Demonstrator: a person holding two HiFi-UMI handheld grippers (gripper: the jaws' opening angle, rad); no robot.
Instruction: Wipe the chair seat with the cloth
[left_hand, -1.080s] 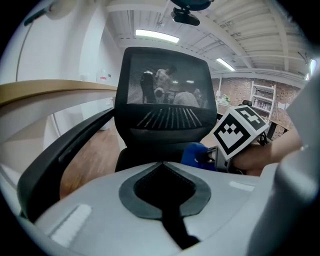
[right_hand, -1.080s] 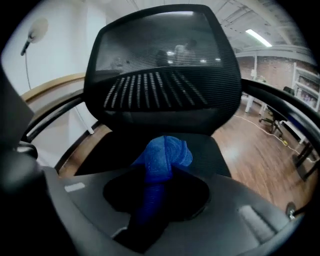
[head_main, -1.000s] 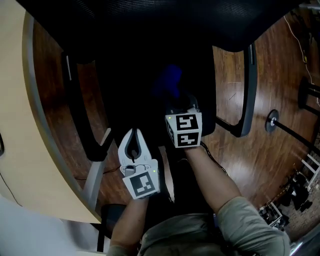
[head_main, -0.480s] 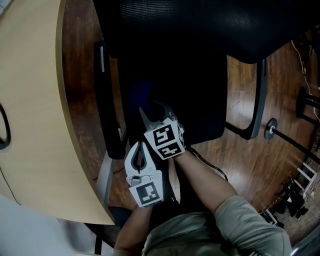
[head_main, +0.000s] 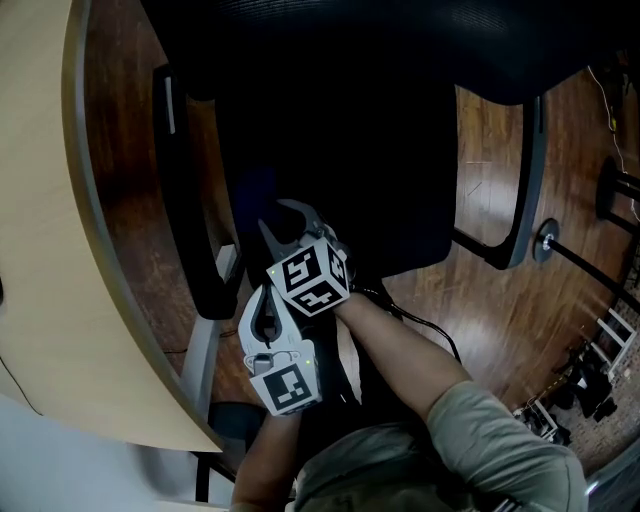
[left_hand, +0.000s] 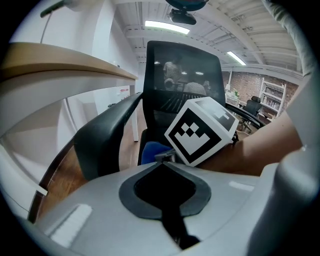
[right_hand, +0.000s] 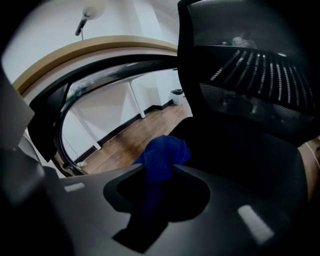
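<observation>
Head view: further left on the chair seat (head_main: 400, 170) than a second ago, right gripper (head_main: 281, 222). Left gripper view: left gripper (left_hand: 164, 159) closed, empty. Right gripper view: clamped on blue cloth (right_hand: 162, 155) at seat edge; wiping likely midway.

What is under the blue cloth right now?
The black chair seat lies under the blue cloth, which the right gripper pinches in its fingers. Whether the cloth touches the seat is too dark to tell.
</observation>
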